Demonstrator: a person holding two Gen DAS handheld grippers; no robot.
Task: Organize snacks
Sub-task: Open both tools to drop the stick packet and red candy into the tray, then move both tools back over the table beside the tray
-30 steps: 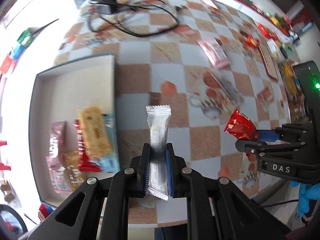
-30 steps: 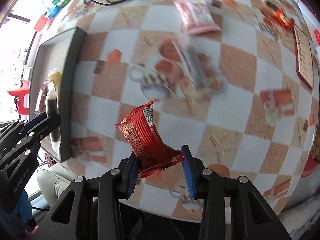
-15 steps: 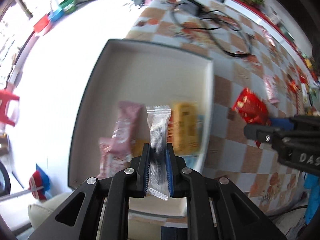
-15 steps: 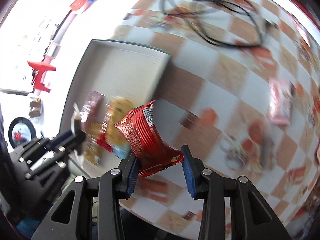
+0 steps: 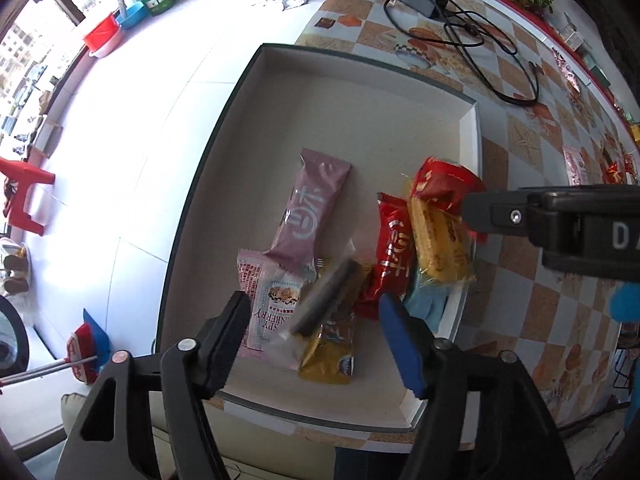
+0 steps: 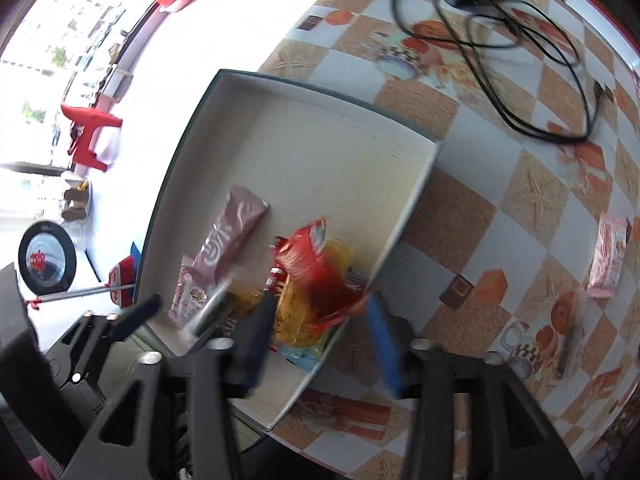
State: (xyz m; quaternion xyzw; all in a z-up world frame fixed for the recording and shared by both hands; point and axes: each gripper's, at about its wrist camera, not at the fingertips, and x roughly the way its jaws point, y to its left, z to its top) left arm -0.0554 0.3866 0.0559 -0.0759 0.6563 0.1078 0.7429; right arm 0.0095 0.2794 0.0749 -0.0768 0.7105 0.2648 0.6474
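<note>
Opening over the shallow grey cardboard tray (image 5: pixel 240 92), both hand-held grippers (image 5: pixel 316 320) (image 6: pixel 320 332) spread above wrapped snacks piled at its near corner, pinching nothing.

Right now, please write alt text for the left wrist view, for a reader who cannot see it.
The left tongs, jaws opening, hang over a shallow box of snack packets as a silver bar drops free between them. The right tongs enter from the right above a red packet.
</note>
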